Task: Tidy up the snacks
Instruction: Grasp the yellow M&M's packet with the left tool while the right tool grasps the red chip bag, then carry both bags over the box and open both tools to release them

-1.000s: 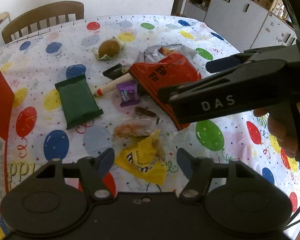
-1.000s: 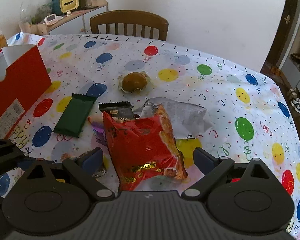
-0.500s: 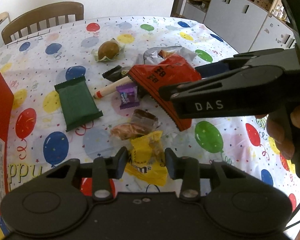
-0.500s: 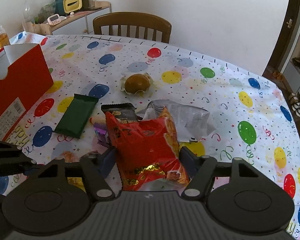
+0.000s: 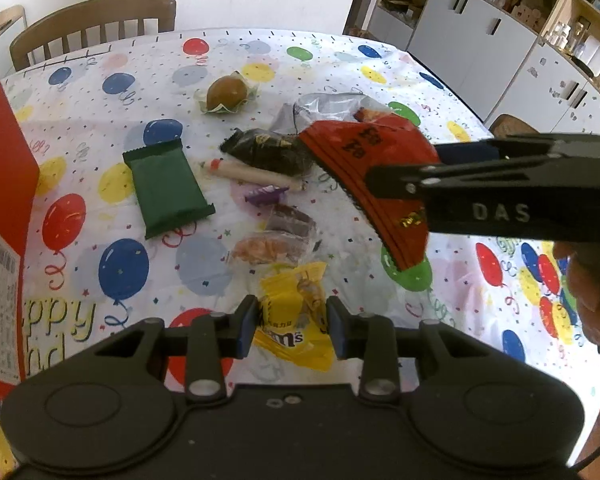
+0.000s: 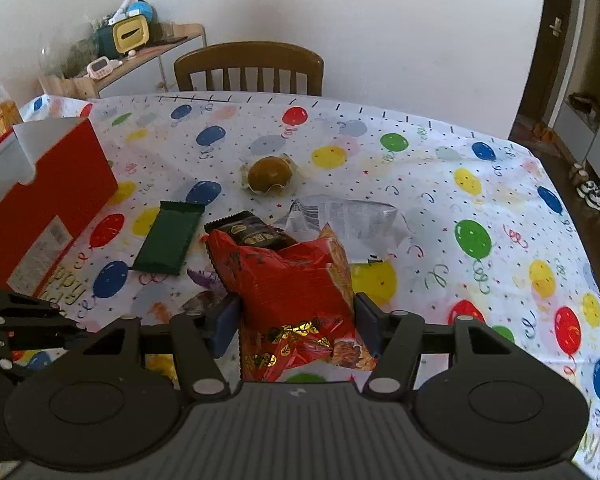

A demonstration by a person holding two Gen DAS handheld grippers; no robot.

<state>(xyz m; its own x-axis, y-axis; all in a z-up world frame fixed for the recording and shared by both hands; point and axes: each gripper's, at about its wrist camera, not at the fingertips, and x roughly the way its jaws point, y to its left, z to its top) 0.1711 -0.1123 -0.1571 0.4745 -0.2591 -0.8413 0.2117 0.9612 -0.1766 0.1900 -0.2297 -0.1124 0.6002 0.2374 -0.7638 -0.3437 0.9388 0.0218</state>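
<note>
Left wrist view: the yellow bag (image 5: 296, 322) sits at 6 o'clock, pinched between the nearly closed left gripper (image 5: 292, 326). At 3 o'clock the right gripper (image 6: 296, 330) squeezes the red bag (image 6: 296, 292), lifted off the tablecloth (image 5: 220, 60). A green bar (image 5: 166, 188) lies at 9 o'clock, beside the red box (image 5: 2, 184).

Wooden chair (image 6: 249, 65) against white wall (image 6: 380, 20); grey cabinets (image 5: 472, 36) opposite.
</note>
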